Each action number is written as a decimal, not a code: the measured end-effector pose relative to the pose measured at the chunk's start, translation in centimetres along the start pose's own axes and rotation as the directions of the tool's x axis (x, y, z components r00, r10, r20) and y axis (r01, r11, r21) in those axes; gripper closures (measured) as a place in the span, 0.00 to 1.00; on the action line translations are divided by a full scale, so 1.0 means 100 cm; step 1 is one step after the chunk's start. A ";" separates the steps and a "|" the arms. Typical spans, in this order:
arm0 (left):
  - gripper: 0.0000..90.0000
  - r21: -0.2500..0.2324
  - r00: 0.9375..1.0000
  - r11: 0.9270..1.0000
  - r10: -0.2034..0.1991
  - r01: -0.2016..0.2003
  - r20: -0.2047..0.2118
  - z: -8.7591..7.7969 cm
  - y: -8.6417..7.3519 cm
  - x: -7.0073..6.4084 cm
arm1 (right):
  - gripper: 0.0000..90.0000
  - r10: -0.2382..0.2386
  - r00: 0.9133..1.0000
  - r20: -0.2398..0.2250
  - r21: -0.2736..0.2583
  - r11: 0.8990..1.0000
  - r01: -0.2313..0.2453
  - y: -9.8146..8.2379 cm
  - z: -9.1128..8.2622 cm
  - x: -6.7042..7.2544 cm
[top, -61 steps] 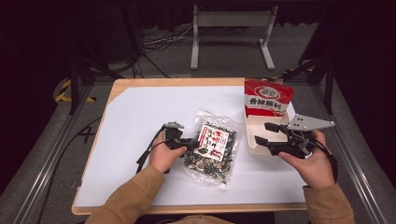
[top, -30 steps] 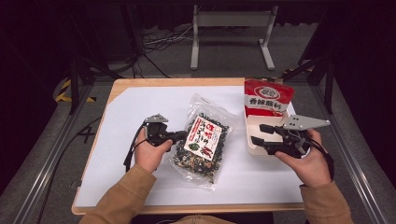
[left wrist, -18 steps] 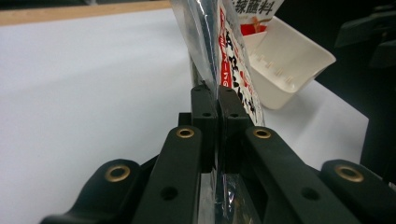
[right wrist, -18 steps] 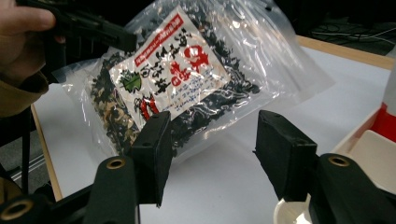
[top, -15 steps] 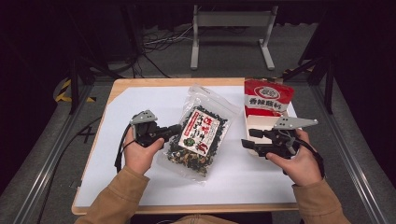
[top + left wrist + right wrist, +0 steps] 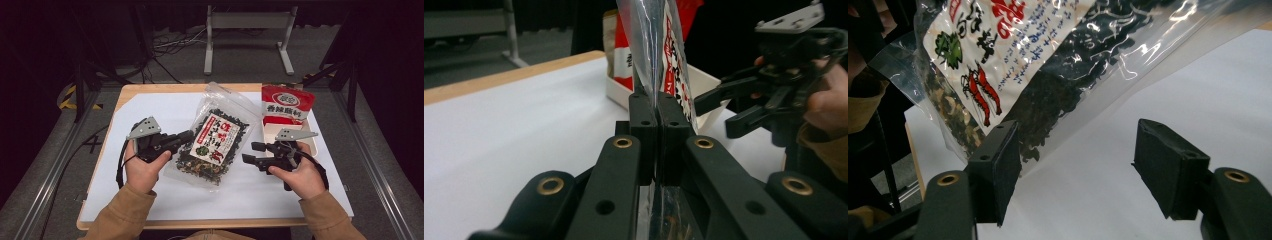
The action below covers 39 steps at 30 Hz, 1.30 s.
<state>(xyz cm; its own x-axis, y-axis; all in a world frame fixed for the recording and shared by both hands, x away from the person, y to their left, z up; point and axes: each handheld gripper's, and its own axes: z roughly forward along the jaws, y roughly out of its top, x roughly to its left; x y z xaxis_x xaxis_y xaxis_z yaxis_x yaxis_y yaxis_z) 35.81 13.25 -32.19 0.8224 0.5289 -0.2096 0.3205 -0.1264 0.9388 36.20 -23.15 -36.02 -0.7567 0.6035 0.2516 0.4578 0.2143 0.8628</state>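
The clear bag of dried seaweed mix [image 6: 216, 141] hangs tilted above the middle of the counter [image 6: 150, 107], its far end raised and its near end low over the white surface. The left gripper [image 6: 186, 137] holds it at its left edge: the left gripper view shows the two fingers [image 6: 642, 122] pressed flat together with the clear film of the bag [image 6: 651, 45] pinched between them and rising straight up, a detail the high view leaves too small to read. The right gripper [image 6: 251, 152] sits just right of the bag's near corner; its jaws have just been opening. In the right gripper view the fingers [image 6: 998, 167] stand wide apart, with bare white counter between them and the bag [image 6: 1013, 55] hanging just beyond the left finger, its label with red shrimp drawings and green leaves plain to read; whether that finger touches the film I cannot tell. The high view alone gives the layout: a red snack packet [image 6: 286, 104] stands upright in a white tray [image 6: 311, 137] at the right edge of the counter, just beyond the right hand [image 6: 295, 175], and the left hand [image 6: 142, 167] comes in from the near side.
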 end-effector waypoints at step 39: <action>0.96 -0.083 0.987 0.996 0.035 -0.022 0.159 0.010 -0.003 -0.008 | 0.69 -0.042 0.939 -0.340 -0.147 0.989 -0.009 0.007 -0.002 0.004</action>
<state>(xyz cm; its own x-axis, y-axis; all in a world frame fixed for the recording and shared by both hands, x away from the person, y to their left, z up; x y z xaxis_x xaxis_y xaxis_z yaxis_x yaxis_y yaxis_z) 35.51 12.04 -32.58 0.8974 0.3841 -0.2170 0.2618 -0.0677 0.9628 36.13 -22.95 -35.23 -0.8887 0.2968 0.3495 0.3913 0.0934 0.9155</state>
